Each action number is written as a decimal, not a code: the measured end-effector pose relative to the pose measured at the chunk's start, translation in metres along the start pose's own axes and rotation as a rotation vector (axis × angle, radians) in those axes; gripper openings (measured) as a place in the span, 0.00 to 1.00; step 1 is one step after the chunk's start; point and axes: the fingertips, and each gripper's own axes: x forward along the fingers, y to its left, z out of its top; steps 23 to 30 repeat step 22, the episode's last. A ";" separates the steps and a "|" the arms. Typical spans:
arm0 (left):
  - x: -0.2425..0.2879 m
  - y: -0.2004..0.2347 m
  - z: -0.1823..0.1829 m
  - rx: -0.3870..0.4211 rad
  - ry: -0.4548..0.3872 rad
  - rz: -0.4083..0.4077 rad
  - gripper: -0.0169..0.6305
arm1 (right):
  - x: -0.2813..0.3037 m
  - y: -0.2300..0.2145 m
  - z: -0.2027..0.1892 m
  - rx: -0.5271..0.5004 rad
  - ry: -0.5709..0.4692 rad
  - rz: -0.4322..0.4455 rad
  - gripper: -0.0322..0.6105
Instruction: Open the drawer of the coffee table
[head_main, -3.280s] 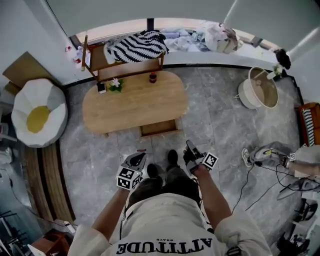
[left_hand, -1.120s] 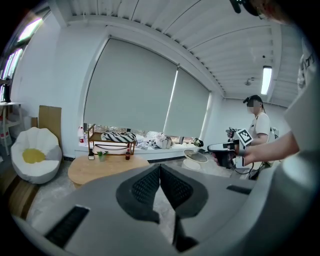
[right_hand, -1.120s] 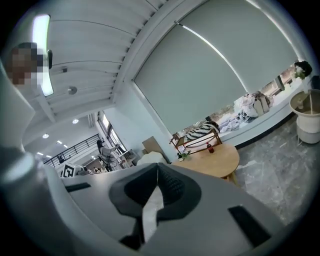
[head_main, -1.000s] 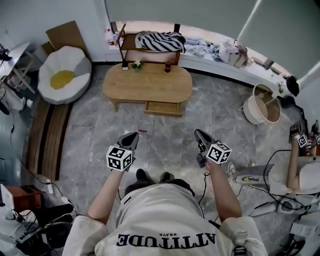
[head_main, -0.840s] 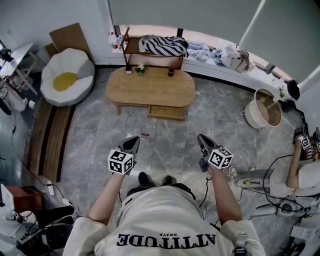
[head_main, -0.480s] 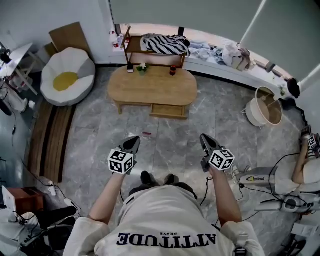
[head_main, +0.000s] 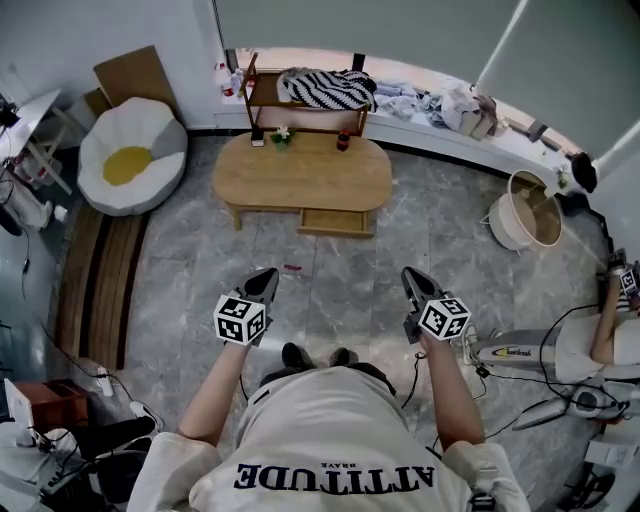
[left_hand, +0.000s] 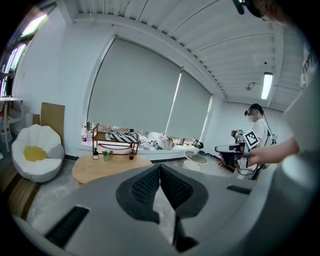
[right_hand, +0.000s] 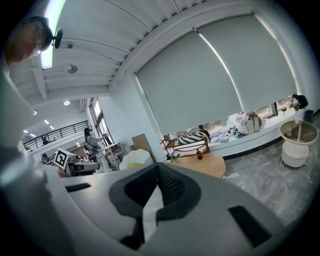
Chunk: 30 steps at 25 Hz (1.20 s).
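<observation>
The oval wooden coffee table (head_main: 302, 175) stands across the grey floor, well ahead of me. Its drawer (head_main: 337, 222) juts out from the near side, right of centre. In the head view my left gripper (head_main: 268, 276) and right gripper (head_main: 408, 275) hang over the floor in front of my body, far from the table. Both are shut with nothing between the jaws. The left gripper view shows its shut jaws (left_hand: 160, 166) under the distant table (left_hand: 95, 169). In the right gripper view the shut jaws (right_hand: 158, 166) point towards the table (right_hand: 212, 163).
A white beanbag (head_main: 125, 155) lies left of the table, and a shelf with a striped cloth (head_main: 322, 90) stands behind it. At right are a round white basket (head_main: 525, 210), cables and another person (head_main: 610, 335). A small red thing (head_main: 292, 268) lies on the floor.
Three seconds ago I stood right at the table; now I stand well back from it. The drawer juts out as before. Both grippers stay shut.
</observation>
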 end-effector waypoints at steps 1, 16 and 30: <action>0.001 0.000 0.001 0.002 -0.004 -0.001 0.06 | 0.000 -0.001 0.001 0.003 -0.003 -0.002 0.08; 0.008 -0.012 0.009 0.014 -0.011 -0.019 0.06 | -0.014 -0.004 0.013 -0.014 -0.012 0.001 0.08; 0.004 -0.008 0.011 0.015 -0.007 -0.013 0.06 | -0.012 0.000 0.014 -0.015 -0.010 0.004 0.08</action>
